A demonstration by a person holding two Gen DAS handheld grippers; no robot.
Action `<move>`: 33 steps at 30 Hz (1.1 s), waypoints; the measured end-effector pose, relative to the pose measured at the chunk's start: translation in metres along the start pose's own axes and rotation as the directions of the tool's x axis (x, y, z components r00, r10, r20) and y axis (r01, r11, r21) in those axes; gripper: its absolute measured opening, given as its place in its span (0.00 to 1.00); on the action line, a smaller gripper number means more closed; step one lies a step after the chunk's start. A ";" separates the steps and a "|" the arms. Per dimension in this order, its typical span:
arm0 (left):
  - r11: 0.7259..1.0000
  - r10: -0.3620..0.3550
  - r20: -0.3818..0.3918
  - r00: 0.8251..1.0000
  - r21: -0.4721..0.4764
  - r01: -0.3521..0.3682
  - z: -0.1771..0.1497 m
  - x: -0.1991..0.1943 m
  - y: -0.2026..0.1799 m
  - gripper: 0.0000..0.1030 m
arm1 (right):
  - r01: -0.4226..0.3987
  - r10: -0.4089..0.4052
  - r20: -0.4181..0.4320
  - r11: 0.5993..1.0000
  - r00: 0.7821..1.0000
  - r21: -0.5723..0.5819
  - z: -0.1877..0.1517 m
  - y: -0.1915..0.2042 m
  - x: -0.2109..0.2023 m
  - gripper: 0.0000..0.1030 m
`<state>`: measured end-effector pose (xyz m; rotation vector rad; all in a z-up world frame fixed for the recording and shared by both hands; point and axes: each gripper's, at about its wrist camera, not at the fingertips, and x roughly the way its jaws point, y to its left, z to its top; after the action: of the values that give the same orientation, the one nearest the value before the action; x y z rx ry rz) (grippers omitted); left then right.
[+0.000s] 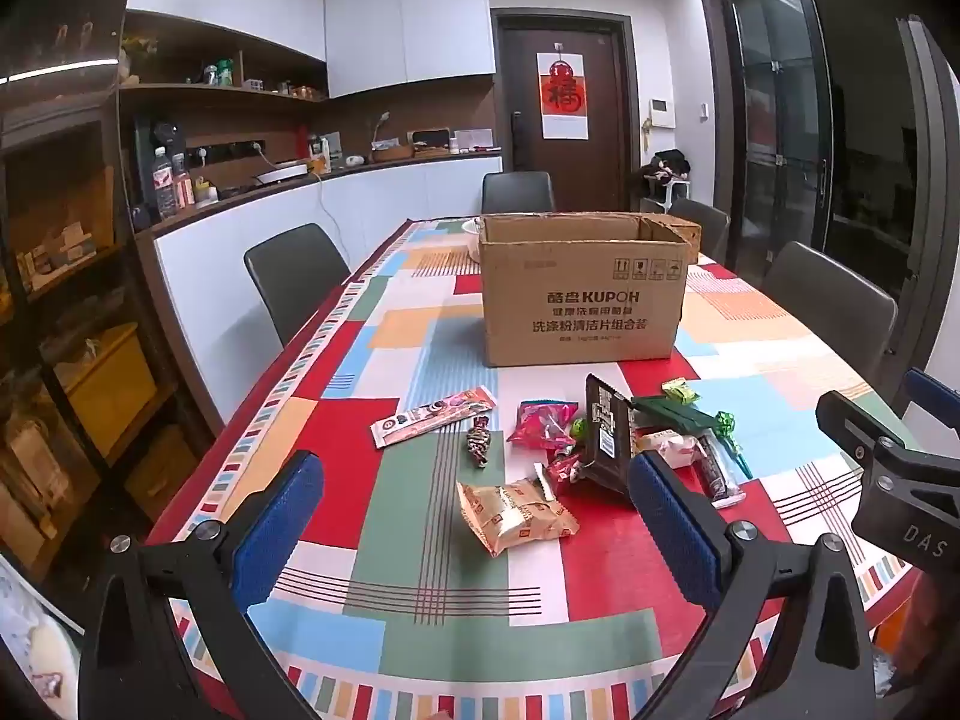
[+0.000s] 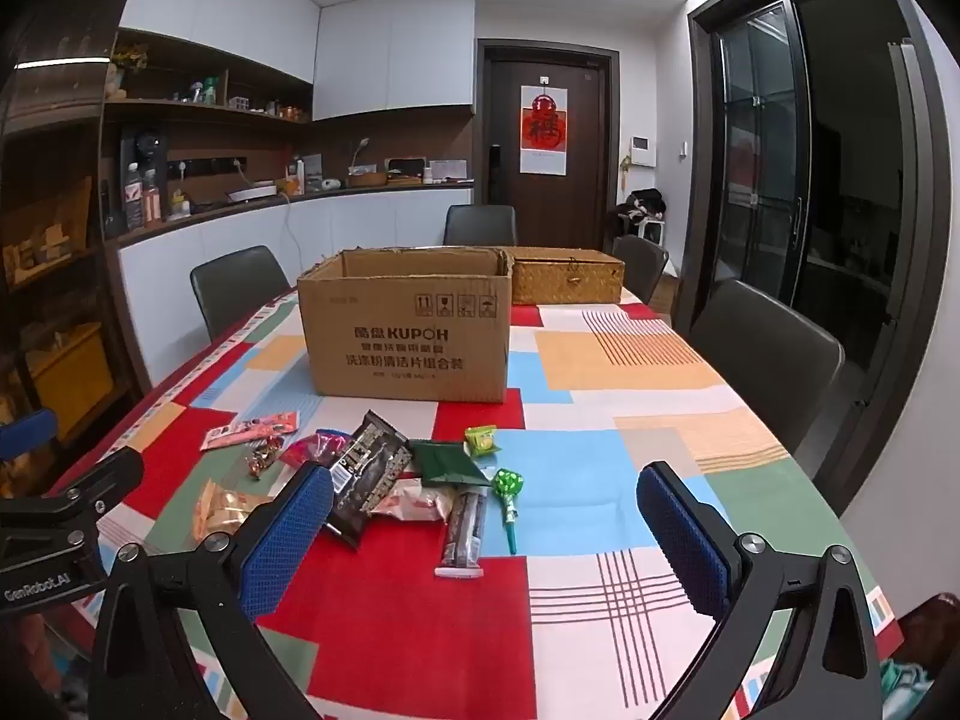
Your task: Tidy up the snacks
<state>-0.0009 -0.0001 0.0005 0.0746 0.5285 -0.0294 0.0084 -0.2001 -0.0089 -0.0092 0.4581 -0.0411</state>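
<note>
Left gripper (image 1: 474, 531), right gripper (image 2: 486, 531): jaws wide, empty, above bench (image 2: 600, 630). Snack packets (image 1: 600, 450): loose heap before open cardboard box (image 1: 585, 294). Likely light, crinkly, slippery; pinch by sealed edges.

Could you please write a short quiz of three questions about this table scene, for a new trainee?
1. True or false: the cardboard box stands with its top open.
2. Multiple choice: where do the loose snacks lie? A) inside the box B) on the tablecloth in front of the box C) on a chair
3. Short answer: what stands beside the box, at its far right corner, in the right wrist view?

Key
1. True.
2. B. The dark packet, the green lollipop and the tan packet all lie on the cloth.
3. A woven basket with its lid shut.
</note>
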 end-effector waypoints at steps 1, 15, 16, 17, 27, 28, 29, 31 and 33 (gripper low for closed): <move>1.000 -0.004 0.002 1.000 -0.001 0.004 0.000 0.000 0.000 1.00 | 0.001 -0.001 -0.005 1.000 1.000 0.001 0.000 0.000 0.000 0.99; 1.000 0.019 0.004 1.000 -0.007 -0.019 0.005 -0.003 -0.002 1.00 | -0.001 0.001 -0.005 1.000 1.000 -0.004 -0.001 0.002 0.001 0.99; 1.000 0.023 0.012 1.000 -0.017 -0.023 -0.001 -0.004 0.004 1.00 | -0.001 0.001 -0.005 1.000 1.000 -0.004 0.000 0.002 0.000 0.99; 1.000 0.023 0.012 1.000 -0.017 -0.023 0.000 -0.004 0.004 1.00 | -0.002 0.002 -0.005 1.000 1.000 -0.005 0.000 0.002 0.000 0.99; 1.000 0.020 0.011 1.000 -0.017 -0.019 -0.001 -0.003 0.004 1.00 | 0.000 0.000 -0.005 1.000 1.000 -0.008 0.000 0.003 0.000 0.99; 1.000 0.019 0.011 1.000 -0.017 -0.019 -0.001 -0.004 0.004 1.00 | -0.001 0.001 -0.005 1.000 1.000 -0.008 0.000 0.003 0.001 0.99; 1.000 0.019 0.010 1.000 -0.018 -0.019 0.000 -0.004 0.004 1.00 | -0.001 0.001 -0.005 1.000 1.000 -0.008 0.000 0.003 0.001 0.99; 1.000 0.018 0.011 1.000 -0.018 -0.018 0.000 -0.004 0.004 1.00 | -0.001 0.001 -0.006 1.000 1.000 -0.009 0.000 0.003 0.001 0.99; 1.000 0.017 0.012 1.000 -0.018 -0.017 0.000 -0.004 0.004 1.00 | 0.000 0.000 -0.006 1.000 1.000 -0.009 0.001 0.004 0.001 0.99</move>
<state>-0.0045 0.0035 0.0030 0.0614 0.5163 -0.0088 0.0102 -0.1966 -0.0087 -0.0175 0.4642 -0.0389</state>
